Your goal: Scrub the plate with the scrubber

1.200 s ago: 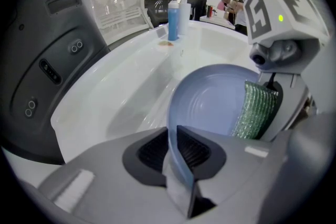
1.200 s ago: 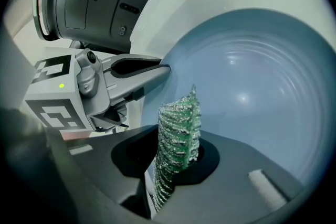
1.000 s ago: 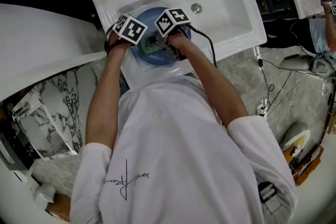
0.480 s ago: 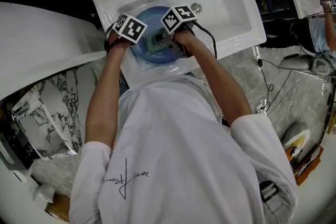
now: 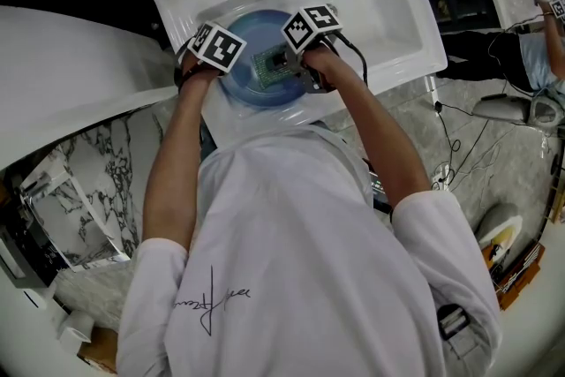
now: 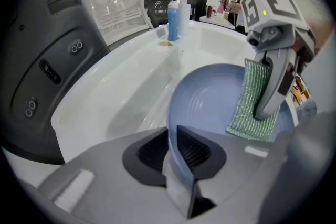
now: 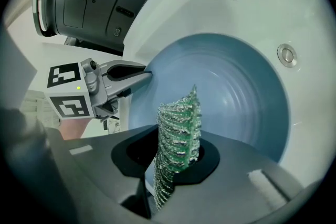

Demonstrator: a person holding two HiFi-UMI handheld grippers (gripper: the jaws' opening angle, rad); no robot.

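The plate (image 6: 210,107) was held over the sink (image 5: 380,4), its rim clamped between the jaws of the left gripper (image 6: 175,148), evidently for steadiness. The scrubber (image 7: 178,128) was pinched in the right gripper (image 7: 176,153) and laid against the plate's face.
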